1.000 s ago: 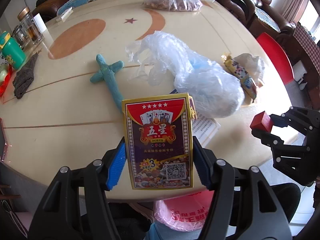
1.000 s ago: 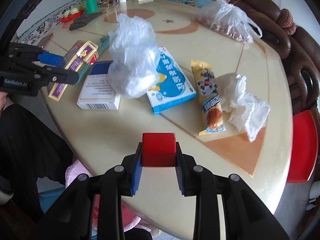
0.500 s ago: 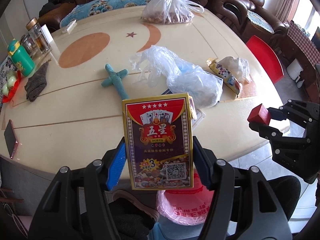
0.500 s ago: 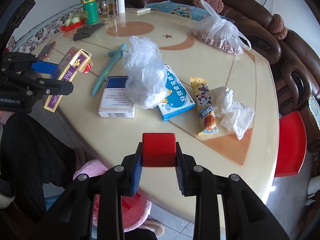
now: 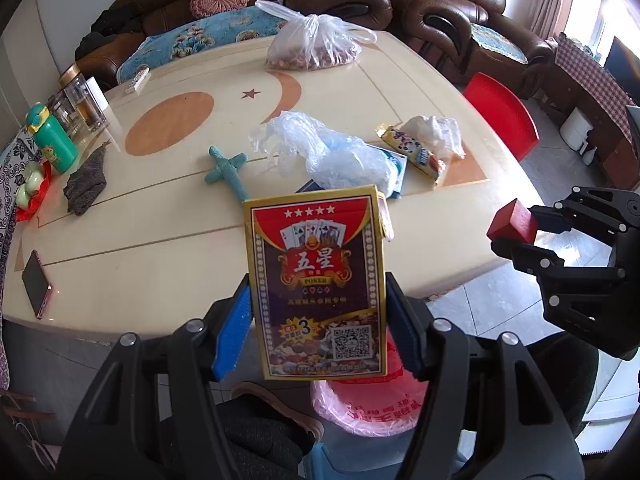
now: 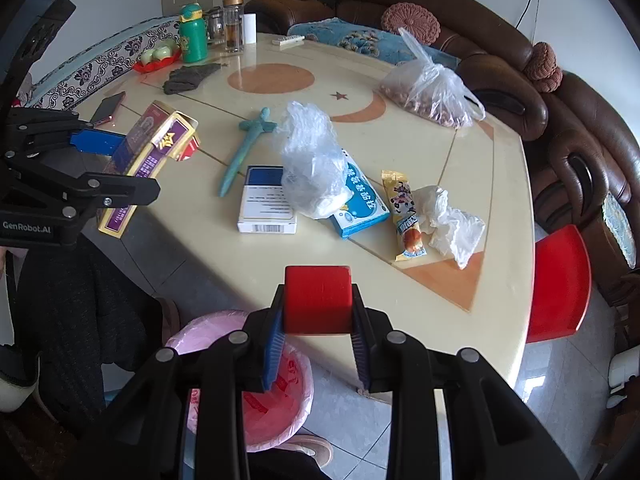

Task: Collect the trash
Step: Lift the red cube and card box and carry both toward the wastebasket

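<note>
My left gripper [image 5: 318, 320] is shut on a red and gold poker card box [image 5: 318, 292], held above the table's near edge; it also shows in the right wrist view [image 6: 150, 160]. My right gripper [image 6: 316, 328] is shut on a red block [image 6: 318, 299], seen from the left wrist view too [image 5: 512, 222]. A bin lined with a pink bag [image 6: 260, 396] stands on the floor below both grippers [image 5: 368, 404]. On the table [image 6: 480, 320] lie a crumpled clear plastic bag [image 6: 310, 172], a snack wrapper [image 6: 404, 216], crumpled white tissue [image 6: 452, 224], a blue box [image 6: 360, 208] and a white box [image 6: 266, 204].
A teal toy sword [image 6: 248, 148], a tied bag of nuts [image 6: 432, 88], a grey cloth [image 6: 186, 76], a phone [image 6: 108, 108], a green bottle [image 6: 193, 34] and glass jars [image 6: 233, 24] sit further back. A red stool [image 6: 556, 284] and brown sofa [image 6: 580, 128] stand right.
Both grippers have pulled back and up from the table with their loads. The table items look farther away and the pink bin has come into view below.
</note>
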